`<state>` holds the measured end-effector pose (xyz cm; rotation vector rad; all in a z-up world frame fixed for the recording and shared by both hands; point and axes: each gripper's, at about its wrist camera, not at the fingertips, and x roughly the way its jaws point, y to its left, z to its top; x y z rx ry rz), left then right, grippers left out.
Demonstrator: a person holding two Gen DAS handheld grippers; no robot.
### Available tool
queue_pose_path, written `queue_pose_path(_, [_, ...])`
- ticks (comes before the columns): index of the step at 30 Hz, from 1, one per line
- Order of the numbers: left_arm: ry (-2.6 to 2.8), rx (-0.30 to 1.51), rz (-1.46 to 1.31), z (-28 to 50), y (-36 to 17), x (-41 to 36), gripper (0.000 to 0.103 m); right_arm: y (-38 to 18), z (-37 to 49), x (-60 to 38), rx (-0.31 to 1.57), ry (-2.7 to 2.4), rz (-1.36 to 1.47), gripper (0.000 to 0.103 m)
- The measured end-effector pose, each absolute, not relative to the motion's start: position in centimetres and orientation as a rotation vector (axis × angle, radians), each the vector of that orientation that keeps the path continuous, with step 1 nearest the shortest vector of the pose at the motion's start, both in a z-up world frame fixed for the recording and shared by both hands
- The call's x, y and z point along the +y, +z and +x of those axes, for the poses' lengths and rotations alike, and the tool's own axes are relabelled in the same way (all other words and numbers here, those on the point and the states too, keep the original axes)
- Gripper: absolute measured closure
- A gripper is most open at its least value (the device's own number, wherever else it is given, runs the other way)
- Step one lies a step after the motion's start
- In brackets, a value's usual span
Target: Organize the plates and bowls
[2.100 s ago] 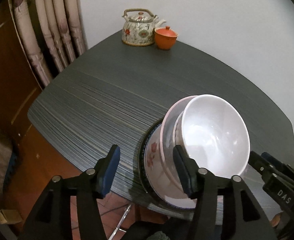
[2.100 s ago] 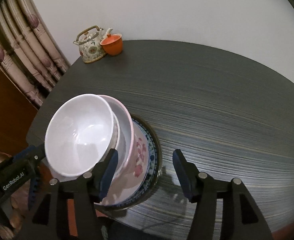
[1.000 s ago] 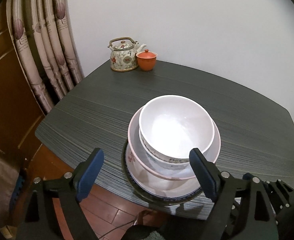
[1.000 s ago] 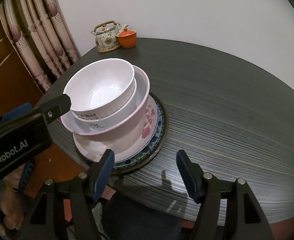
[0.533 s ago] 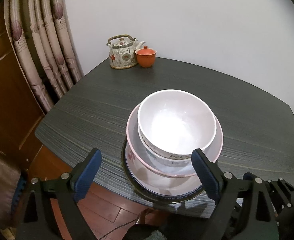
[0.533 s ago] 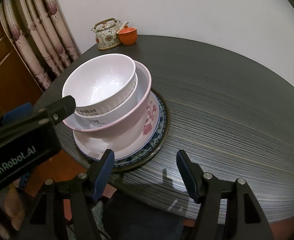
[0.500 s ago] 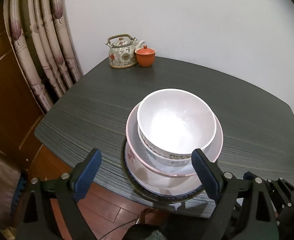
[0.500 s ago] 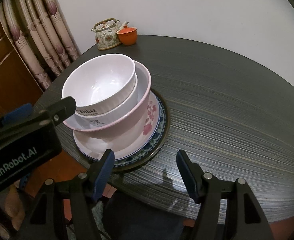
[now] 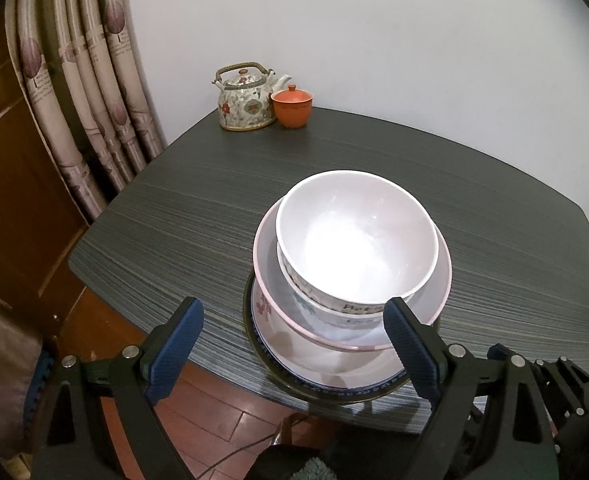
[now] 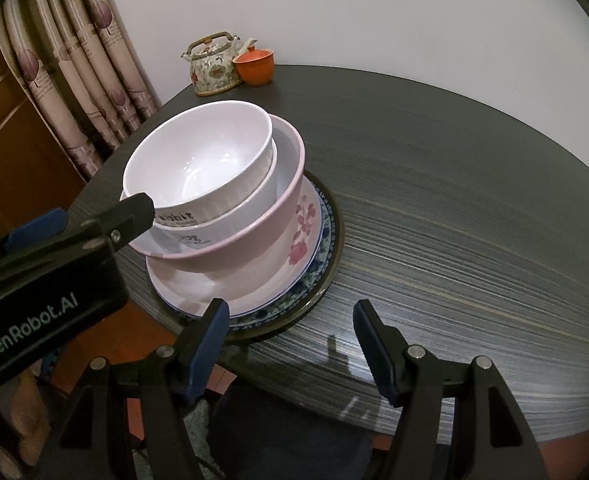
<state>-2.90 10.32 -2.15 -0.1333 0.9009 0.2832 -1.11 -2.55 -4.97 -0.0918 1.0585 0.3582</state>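
A stack of dishes stands near the front edge of the dark table [image 9: 494, 220]. On top is a white bowl [image 9: 354, 240] [image 10: 202, 164], nested in a second white bowl. Both sit in a pink-rimmed flowered bowl [image 10: 262, 248] on a white plate [image 10: 198, 292] and a blue-patterned plate [image 9: 334, 390]. My left gripper [image 9: 294, 332] is open just in front of the stack, its pads clear of the dishes. My right gripper [image 10: 290, 320] is open over the plates' front right rim, with nothing between its fingers. The left gripper's black housing [image 10: 46, 288] hides the stack's left side.
A flowered teapot [image 9: 246, 98] and an orange lidded cup [image 9: 292, 106] stand at the table's far corner by the white wall. Patterned curtains [image 9: 86, 100] and brown wood panelling [image 9: 14, 200] lie to the left. Red-brown floor [image 9: 214, 412] shows below the table's front edge.
Since two seconds ago both grippers have drawn back from the stack and the left jaws have widened. Over the last half second nothing has visibly moved.
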Motion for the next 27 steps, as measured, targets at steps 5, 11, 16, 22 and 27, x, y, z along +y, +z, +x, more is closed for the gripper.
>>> queue_pose_path(5, [0.285, 0.902, -0.132, -3.00, -2.10, 10.44, 0.013, -5.01, -1.12, -2.54, 1.062, 0.359, -0.091, 0.037])
queue_pose_path(11, [0.295, 0.912, -0.125, -2.96, -2.25, 10.67, 0.013, -5.06, -1.22, -2.47, 1.065, 0.359, -0.089, 0.037])
queue_pose_path(16, [0.293, 0.913, -0.123, -2.91, -2.26, 10.62, 0.013, -5.14, -1.26, -2.44, 1.068, 0.360, -0.089, 0.037])
queue_pose_path(22, [0.288, 0.916, -0.119, -2.88, -2.31, 10.57, 0.013, -5.36, -1.32, -2.42, 1.078, 0.359, -0.084, 0.037])
queue_pose_path(27, [0.286, 0.916, -0.117, -2.83, -2.37, 10.48, 0.013, -5.51, -1.36, -2.34, 1.081, 0.362, -0.083, 0.037])
